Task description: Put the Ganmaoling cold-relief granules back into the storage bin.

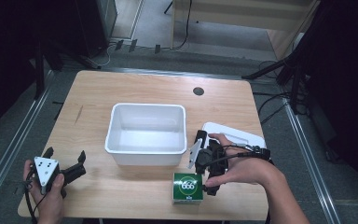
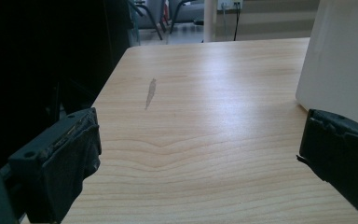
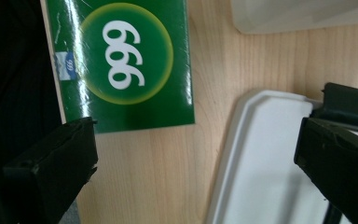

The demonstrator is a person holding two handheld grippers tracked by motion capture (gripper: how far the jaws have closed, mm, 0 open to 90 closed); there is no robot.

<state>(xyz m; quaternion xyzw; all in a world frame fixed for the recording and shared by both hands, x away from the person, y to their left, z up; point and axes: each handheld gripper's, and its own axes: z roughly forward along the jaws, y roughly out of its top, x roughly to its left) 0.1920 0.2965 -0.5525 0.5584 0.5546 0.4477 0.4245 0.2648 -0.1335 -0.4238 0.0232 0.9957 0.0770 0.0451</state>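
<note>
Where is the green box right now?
High view: the green box sits at the table's near edge, right of centre, before the white bin, beside the right gripper.

You can read one printed mark here, and it stands on the green box (image 1: 188, 187) near the front edge of the surface (image 1: 98, 93). In the high view, the top face of the box carries white digits inside a round yellow-green ring; they look like "666" from that side. In the right gripper view, you see the same green box (image 3: 121, 60) close up, and the three white digits read "999" turned sideways within the ring. Just beside that ring, toward the box's edge, sits a small blue and white logo with the same three digits, too small to read with certainty. Nothing else bears legible text.
</note>
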